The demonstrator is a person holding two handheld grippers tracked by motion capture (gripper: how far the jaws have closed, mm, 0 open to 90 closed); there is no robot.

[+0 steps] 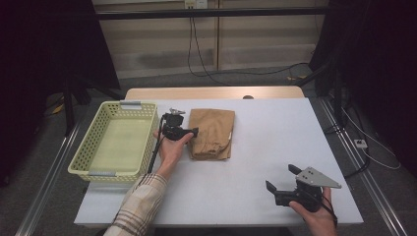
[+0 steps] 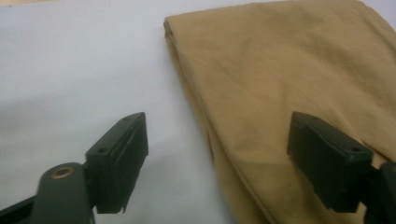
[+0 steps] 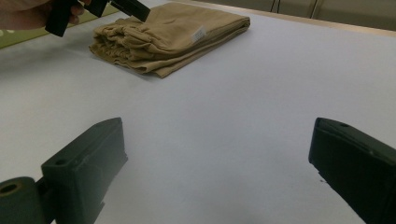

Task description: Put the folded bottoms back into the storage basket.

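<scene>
A folded tan cloth (image 1: 211, 132) lies on the white table (image 1: 285, 132), a little left of centre. My left gripper (image 1: 194, 132) is at the cloth's left edge, held low and pointing right. In the left gripper view its jaws stand apart (image 2: 217, 135), one over bare table and one over the cloth (image 2: 280, 70), with the folded edge between them and neither pad pressing on it. My right gripper (image 1: 281, 177) rests near the front right of the table, open (image 3: 217, 154) over bare tabletop, facing the cloth (image 3: 173, 35) and the left gripper (image 3: 116, 7) farther off.
A pale yellow-green plastic basket (image 1: 118, 105), with nothing in it, stands at the table's left side, close beside my left hand. A wooden strip (image 1: 211, 92) runs along the far edge. Cables lie on the floor (image 1: 246, 73) behind the table.
</scene>
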